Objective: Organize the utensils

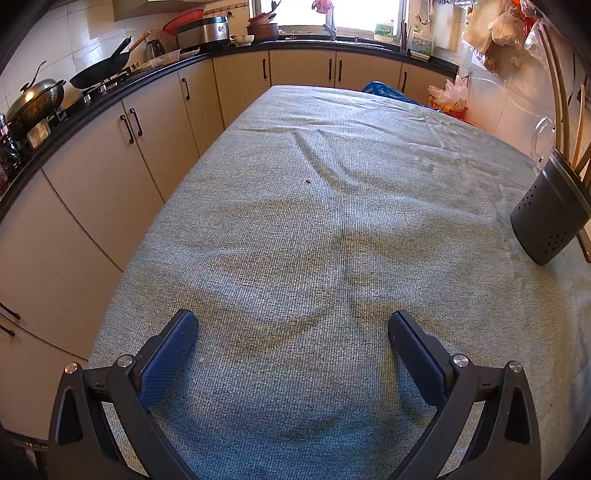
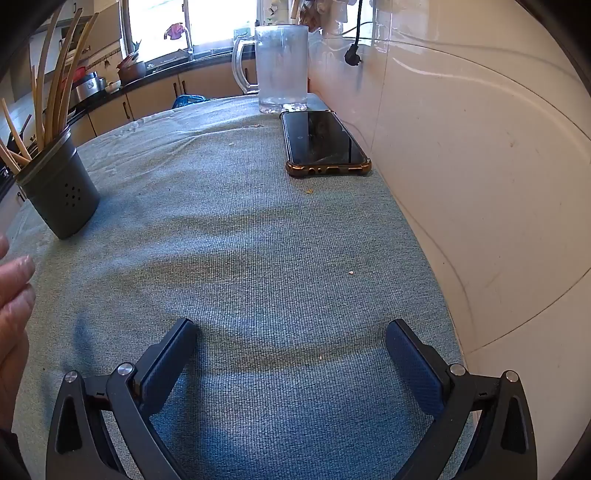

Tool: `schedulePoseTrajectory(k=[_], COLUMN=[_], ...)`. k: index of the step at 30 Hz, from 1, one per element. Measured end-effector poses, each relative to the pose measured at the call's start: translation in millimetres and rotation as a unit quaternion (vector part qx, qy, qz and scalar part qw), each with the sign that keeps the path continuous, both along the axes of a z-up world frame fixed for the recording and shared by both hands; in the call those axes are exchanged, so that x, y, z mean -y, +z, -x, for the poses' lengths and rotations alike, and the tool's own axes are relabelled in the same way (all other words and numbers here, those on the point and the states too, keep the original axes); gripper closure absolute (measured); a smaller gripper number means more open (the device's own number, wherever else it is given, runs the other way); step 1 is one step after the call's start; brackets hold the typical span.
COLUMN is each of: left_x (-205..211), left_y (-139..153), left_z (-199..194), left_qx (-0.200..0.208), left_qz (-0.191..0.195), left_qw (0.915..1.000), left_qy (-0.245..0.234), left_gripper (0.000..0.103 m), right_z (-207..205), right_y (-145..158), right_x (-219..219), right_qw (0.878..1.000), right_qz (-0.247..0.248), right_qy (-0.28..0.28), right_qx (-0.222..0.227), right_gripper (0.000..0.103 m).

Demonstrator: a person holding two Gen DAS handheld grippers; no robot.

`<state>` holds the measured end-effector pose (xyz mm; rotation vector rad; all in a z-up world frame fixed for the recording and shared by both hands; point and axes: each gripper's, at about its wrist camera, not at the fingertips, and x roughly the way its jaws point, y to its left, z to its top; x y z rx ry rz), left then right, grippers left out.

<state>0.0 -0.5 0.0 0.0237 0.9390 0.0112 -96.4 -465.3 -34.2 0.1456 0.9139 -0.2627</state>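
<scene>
Seen from the left wrist, the left gripper (image 1: 291, 325) hangs over a table draped in a grey-green cloth (image 1: 332, 192), its blue-padded fingers (image 1: 168, 363) spread wide with only bare fabric between them. A dark perforated utensil holder (image 1: 546, 218) stands at the table's right edge, well apart from the gripper, with wooden chopsticks (image 1: 578, 129) rising out of it. Behind the table, cream cabinets (image 1: 147, 147) run under a black counter carrying a wok (image 1: 103, 70) and a rice cooker (image 1: 203, 31).

From the right wrist, the right gripper (image 2: 290, 326) is likewise spread to its full width above the cloth (image 2: 240, 240), holding nothing. The same utensil holder (image 2: 59, 195) sits upright at the left, its chopsticks (image 2: 55, 85) fanned upward; it touches neither finger. A person's hand (image 2: 13, 295) enters at the left edge, just below the holder. Farther back, a black phone (image 2: 323, 142) in an amber case lies flat beside the white wall (image 2: 461, 166), and a clear glass mug (image 2: 280, 66) stands just behind the phone. A few crumbs dot the cloth.
</scene>
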Motion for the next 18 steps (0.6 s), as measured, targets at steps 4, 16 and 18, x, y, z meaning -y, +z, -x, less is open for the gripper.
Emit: schedulePoseTrajectory(k=[4, 16, 18], left_x=[1.5, -0.6, -0.4], left_y=[0.3, -0.3, -0.1], left_z=[1.1, 0.1, -0.3], left_qx=[0.001, -0.001, -0.001], left_qz=[0.001, 0.004, 0.004], left_qw=[1.0000, 1.0000, 1.0000], left_qy=[0.000, 0.000, 0.000], left_gripper=[0.000, 0.000, 0.000], right_z=[-0.8, 0.8, 0.7], right_y=[-0.3, -0.2, -0.2], right_x=[0.7, -0.4, -0.3], right_qw=[1.000, 1.000, 1.000], right_qz=[-0.001, 0.003, 0.003], right_qy=[0.000, 0.000, 0.000], right_qx=[-0.007, -0.002, -0.003], right_gripper=[0.000, 0.000, 0.000])
